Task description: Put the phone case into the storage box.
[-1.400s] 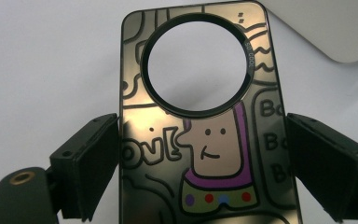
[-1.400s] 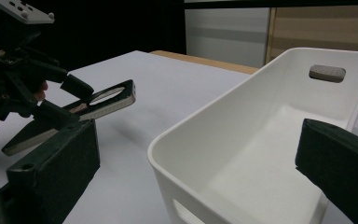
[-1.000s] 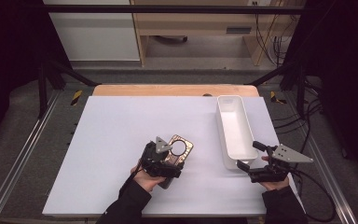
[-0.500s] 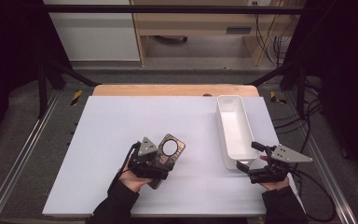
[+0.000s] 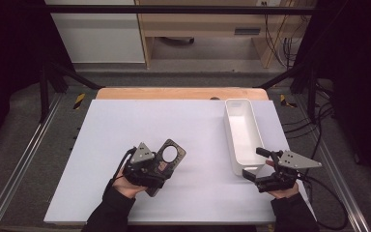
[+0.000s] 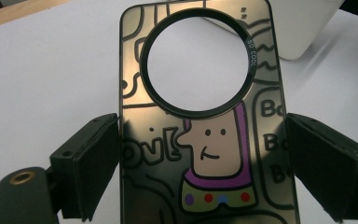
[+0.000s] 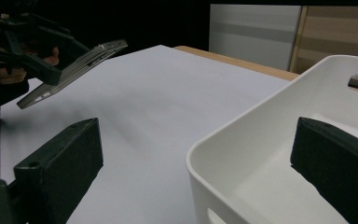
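Your left gripper (image 5: 162, 166) has its fingers clamped on the phone case (image 6: 205, 135), lifted off the bench (image 5: 125, 125); keep it level toward the white bin (image 5: 244, 133); your right gripper (image 5: 258, 164) waits, fingers spread.

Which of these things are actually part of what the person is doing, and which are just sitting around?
Part of the job:
- phone case, printed with a cartoon figure, clamped in the left tool and lifted clear of the table
- white bin, with the right tool open at its near end

Just lying about:
- wooden shelf unit behind the table
- cables on the floor at the right
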`<move>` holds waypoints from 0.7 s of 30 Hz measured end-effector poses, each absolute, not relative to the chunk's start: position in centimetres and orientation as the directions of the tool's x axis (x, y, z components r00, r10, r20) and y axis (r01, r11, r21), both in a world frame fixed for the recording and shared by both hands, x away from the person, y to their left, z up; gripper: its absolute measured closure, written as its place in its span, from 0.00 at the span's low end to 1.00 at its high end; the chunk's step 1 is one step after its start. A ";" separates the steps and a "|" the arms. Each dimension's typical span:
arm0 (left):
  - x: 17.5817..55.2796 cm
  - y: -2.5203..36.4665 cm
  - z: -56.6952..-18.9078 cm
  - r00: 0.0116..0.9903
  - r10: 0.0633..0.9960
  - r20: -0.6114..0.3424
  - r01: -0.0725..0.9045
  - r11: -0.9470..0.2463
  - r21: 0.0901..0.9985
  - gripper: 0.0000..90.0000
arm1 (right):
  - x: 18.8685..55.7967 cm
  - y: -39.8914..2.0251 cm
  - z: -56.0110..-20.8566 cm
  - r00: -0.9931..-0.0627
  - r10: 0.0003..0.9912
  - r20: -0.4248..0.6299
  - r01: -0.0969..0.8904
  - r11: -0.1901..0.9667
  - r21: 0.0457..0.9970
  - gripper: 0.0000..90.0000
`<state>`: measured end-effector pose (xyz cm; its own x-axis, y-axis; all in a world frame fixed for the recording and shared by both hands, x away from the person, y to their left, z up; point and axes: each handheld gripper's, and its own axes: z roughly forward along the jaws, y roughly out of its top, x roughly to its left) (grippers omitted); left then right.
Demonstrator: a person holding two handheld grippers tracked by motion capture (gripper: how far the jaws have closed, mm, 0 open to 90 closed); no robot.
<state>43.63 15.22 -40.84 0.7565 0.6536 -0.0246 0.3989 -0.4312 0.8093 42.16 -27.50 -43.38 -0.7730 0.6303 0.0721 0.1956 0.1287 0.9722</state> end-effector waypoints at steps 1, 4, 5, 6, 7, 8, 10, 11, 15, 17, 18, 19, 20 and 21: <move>43.6 15.3 -40.8 0.761 0.648 -0.023 0.394 -0.434 0.810 0.13 | 42.1 -27.4 -43.3 -0.778 0.625 0.071 0.195 0.131 0.972 0.03; 43.6 15.5 -40.6 0.768 0.640 -0.015 0.386 -0.443 0.809 0.13 | 42.1 -26.9 -43.2 -0.791 0.608 0.069 0.194 0.143 0.970 0.03; 43.5 15.6 -40.5 0.771 0.637 -0.015 0.382 -0.443 0.811 0.13 | 42.1 -26.8 -43.2 -0.794 0.604 0.067 0.194 0.149 0.970 0.03; 43.5 15.7 -40.4 0.773 0.635 -0.019 0.381 -0.440 0.813 0.13 | 42.1 -26.6 -43.2 -0.798 0.599 0.067 0.196 0.153 0.969 0.03; 43.5 15.8 -40.3 0.773 0.634 -0.019 0.379 -0.439 0.815 0.13 | 42.1 -26.5 -43.1 -0.802 0.593 0.067 0.195 0.154 0.969 0.03; 43.5 15.9 -40.2 0.774 0.633 -0.014 0.376 -0.441 0.815 0.13 | 42.1 -26.3 -43.1 -0.804 0.591 0.069 0.196 0.154 0.969 0.02; 43.5 16.1 -40.1 0.774 0.633 -0.012 0.374 -0.442 0.816 0.13 | 42.0 -26.1 -43.0 -0.806 0.588 0.068 0.196 0.158 0.968 0.01; 43.5 16.2 -40.1 0.774 0.633 -0.014 0.373 -0.439 0.817 0.13 | 42.0 -26.0 -42.9 -0.809 0.584 0.066 0.194 0.160 0.968 0.00; 43.6 16.5 -39.9 0.781 0.624 -0.017 0.369 -0.439 0.819 0.13 | 42.0 -25.6 -42.6 -0.817 0.572 0.068 0.194 0.161 0.968 0.00; 43.5 16.5 -39.8 0.789 0.614 -0.017 0.364 -0.444 0.819 0.13 | 42.0 -25.4 -42.5 -0.822 0.566 0.064 0.193 0.170 0.966 0.00; 43.5 16.5 -39.8 0.793 0.609 -0.012 0.359 -0.451 0.817 0.13 | 42.0 -25.3 -42.5 -0.825 0.561 0.064 0.191 0.171 0.967 0.00; 43.5 16.5 -39.8 0.797 0.605 -0.011 0.357 -0.455 0.816 0.13 | 42.0 -25.2 -42.5 -0.826 0.559 0.065 0.193 0.173 0.966 0.00; 43.6 16.5 -39.7 0.802 0.597 -0.013 0.354 -0.458 0.816 0.13 | 42.0 -25.1 -42.4 -0.829 0.556 0.065 0.193 0.175 0.965 0.00; 43.6 16.5 -39.6 0.807 0.591 -0.012 0.348 -0.458 0.818 0.13 | 42.0 -25.1 -42.4 -0.831 0.552 0.063 0.191 0.178 0.965 0.00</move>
<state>43.55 16.47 -39.64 0.8068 0.5908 -0.0122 0.3478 -0.4581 0.8180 42.02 -25.05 -42.39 -0.8313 0.5522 0.0630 0.1914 0.1780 0.9652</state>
